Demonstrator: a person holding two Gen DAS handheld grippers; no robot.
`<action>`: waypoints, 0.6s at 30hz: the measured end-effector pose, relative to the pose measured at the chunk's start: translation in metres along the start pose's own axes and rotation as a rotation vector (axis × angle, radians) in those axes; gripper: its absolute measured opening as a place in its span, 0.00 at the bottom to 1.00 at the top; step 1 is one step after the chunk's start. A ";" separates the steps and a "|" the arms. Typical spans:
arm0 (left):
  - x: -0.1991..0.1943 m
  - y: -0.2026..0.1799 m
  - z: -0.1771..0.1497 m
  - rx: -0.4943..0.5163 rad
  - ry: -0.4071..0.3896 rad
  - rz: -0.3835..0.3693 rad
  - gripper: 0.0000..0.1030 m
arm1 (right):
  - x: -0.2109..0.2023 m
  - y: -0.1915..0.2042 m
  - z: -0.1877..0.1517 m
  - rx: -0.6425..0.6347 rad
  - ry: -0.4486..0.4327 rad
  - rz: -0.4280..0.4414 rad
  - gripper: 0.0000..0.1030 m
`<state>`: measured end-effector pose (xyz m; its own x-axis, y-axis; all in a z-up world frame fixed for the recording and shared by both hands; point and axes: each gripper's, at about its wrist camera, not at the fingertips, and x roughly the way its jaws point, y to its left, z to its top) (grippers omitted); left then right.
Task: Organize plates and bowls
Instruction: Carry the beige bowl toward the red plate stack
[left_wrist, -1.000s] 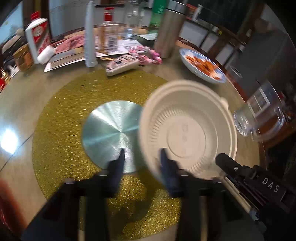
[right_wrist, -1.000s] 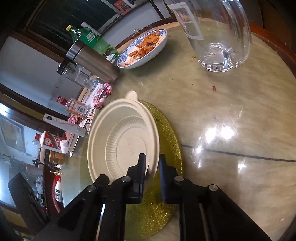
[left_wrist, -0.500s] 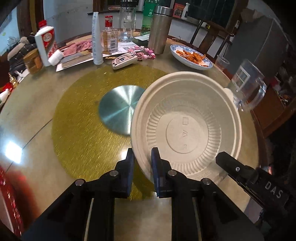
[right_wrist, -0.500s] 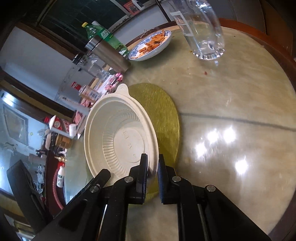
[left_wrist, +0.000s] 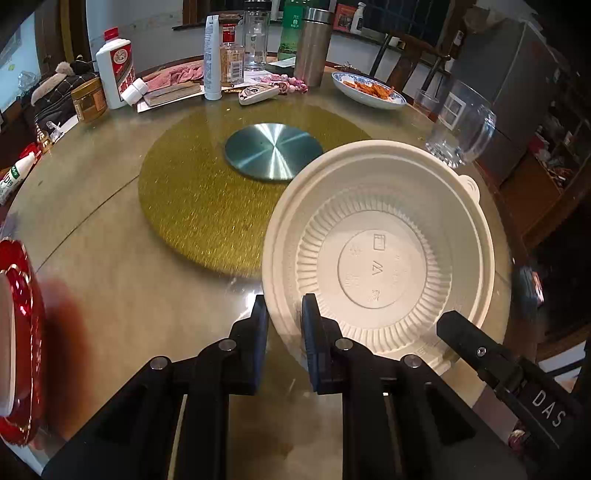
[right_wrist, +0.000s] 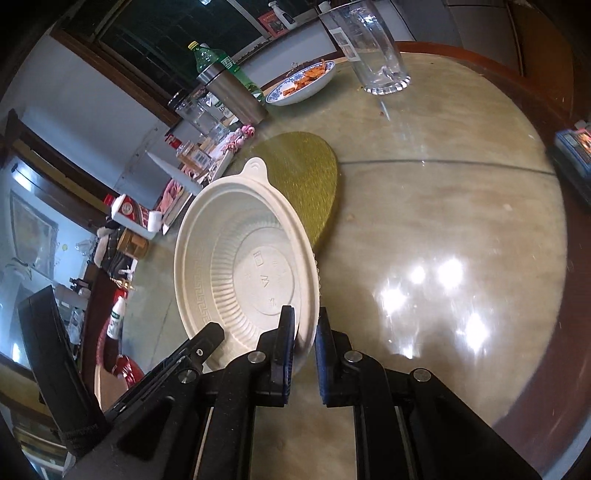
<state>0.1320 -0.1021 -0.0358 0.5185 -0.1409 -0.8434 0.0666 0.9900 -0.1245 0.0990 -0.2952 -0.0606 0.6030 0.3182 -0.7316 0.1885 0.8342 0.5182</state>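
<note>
1. Above the near part of the round desk (left_wrist: 110, 280), the cream plastic bowl (left_wrist: 376, 266) hangs tilted, lifted clear of the surface, partly over the gold turntable (left_wrist: 207, 206).
2. Left tool (left_wrist: 284, 314): nearly closed, its jaws pinching the bowl's rim at the near left side.
3. Right tool (right_wrist: 304, 328): nearly closed too, clamped on the rim at the opposite side; its black finger also shows in the left view.
4. At the desk's left edge lies a red plate (left_wrist: 22, 332).
5. Near the far right edge stand a glass pitcher (left_wrist: 461, 125) and a blue-rimmed dish of food (left_wrist: 365, 90); bottles and a steel flask (left_wrist: 314, 51) crowd the far edge.
</note>
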 end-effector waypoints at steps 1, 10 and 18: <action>-0.002 0.002 -0.004 -0.001 -0.003 -0.006 0.16 | -0.003 0.000 -0.005 0.000 -0.003 0.001 0.10; -0.016 0.014 -0.030 -0.003 -0.007 -0.028 0.16 | -0.015 0.004 -0.036 -0.011 -0.016 -0.014 0.10; -0.025 0.024 -0.041 -0.010 -0.009 -0.047 0.15 | -0.024 0.012 -0.055 -0.042 -0.038 -0.030 0.10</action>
<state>0.0855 -0.0748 -0.0387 0.5229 -0.1870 -0.8316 0.0822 0.9821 -0.1692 0.0442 -0.2678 -0.0611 0.6269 0.2764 -0.7284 0.1745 0.8614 0.4771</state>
